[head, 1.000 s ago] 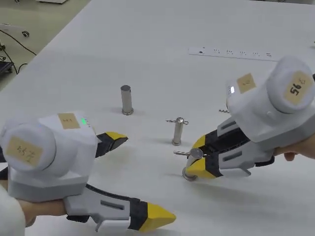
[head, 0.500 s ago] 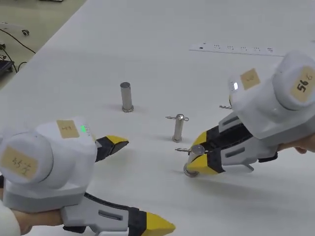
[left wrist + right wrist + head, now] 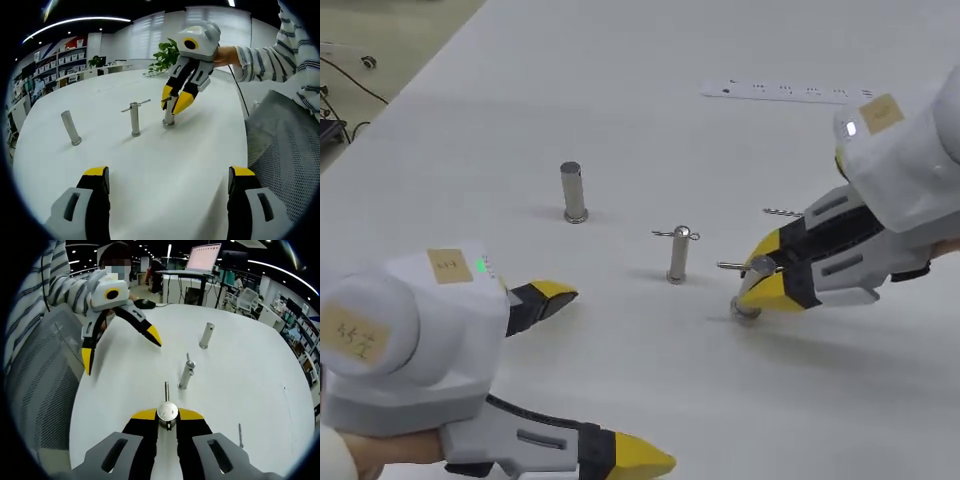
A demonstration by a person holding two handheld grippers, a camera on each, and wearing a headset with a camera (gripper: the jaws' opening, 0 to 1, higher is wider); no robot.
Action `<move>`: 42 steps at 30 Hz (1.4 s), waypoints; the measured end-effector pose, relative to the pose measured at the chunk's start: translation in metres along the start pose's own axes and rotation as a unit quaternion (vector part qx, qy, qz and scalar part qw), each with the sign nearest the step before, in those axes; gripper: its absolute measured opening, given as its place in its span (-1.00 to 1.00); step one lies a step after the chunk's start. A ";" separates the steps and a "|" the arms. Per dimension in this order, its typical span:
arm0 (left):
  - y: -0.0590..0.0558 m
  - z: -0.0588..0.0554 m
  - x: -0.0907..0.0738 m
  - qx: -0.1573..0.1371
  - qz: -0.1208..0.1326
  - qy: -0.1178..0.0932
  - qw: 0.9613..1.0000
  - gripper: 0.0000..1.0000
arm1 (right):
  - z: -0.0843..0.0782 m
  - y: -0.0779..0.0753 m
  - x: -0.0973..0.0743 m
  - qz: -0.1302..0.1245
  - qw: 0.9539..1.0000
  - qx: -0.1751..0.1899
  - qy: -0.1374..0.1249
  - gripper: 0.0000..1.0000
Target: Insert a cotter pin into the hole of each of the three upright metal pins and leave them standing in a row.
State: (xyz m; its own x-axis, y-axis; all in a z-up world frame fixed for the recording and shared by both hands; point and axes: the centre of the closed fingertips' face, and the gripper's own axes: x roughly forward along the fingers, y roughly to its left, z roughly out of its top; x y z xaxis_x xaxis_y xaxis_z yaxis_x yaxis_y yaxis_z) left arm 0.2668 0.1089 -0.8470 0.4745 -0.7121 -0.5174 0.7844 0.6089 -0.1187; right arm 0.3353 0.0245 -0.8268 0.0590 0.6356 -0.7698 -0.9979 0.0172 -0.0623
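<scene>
The white surface point(image 3: 620, 90) holds three metal pins. At the lower left, the left hand-held gripper point(image 3: 608, 380) has its jaws spread wide. At the right, the right hand-held gripper point(image 3: 760, 272) pinches the held pin point(image 3: 746, 306), which has a cotter pin through it. I think it is lining this pin up beside the middle pin point(image 3: 677, 262). Next, the bare far pin point(image 3: 572, 190) needs the loose cotter pin point(image 3: 782, 213). The held pin has moved right and farther up than before.

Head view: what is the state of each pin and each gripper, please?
left pin: upright, nothing inserted
middle pin: upright, cotter pin in
right pin: upright, cotter pin in, gripped
loose cotter pin: lying flat
left gripper: open
right gripper: shut on right pin
</scene>
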 end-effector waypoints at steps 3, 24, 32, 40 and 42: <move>0.001 0.000 -0.002 -0.007 0.001 0.000 1.000 0.99 | -0.006 -0.009 -0.005 -0.006 1.000 -0.002 0.005 -0.73; 0.003 -0.009 -0.005 -0.033 0.013 0.019 0.999 0.99 | -0.032 -0.026 -0.012 -0.006 0.999 0.032 0.009 -0.73; 0.005 0.000 -0.007 -0.058 0.016 -0.003 0.998 0.99 | -0.032 -0.027 -0.013 -0.005 0.999 0.047 -0.006 -0.72; 0.006 0.000 -0.009 -0.054 0.020 0.001 0.998 0.99 | -0.031 -0.027 -0.013 -0.004 0.999 0.048 -0.014 -0.69; 0.006 0.000 -0.009 -0.054 0.020 0.002 0.998 0.99 | -0.031 -0.028 -0.014 -0.009 0.999 0.048 -0.017 -0.56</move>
State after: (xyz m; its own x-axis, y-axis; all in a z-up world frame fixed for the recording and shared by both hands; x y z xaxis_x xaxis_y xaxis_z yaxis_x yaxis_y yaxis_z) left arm 0.2670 0.1192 -0.8428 0.5019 -0.6855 -0.5275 0.7171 0.6707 -0.1893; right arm 0.3633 -0.0084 -0.8342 0.0770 0.6610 -0.7464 -0.9948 0.1007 -0.0135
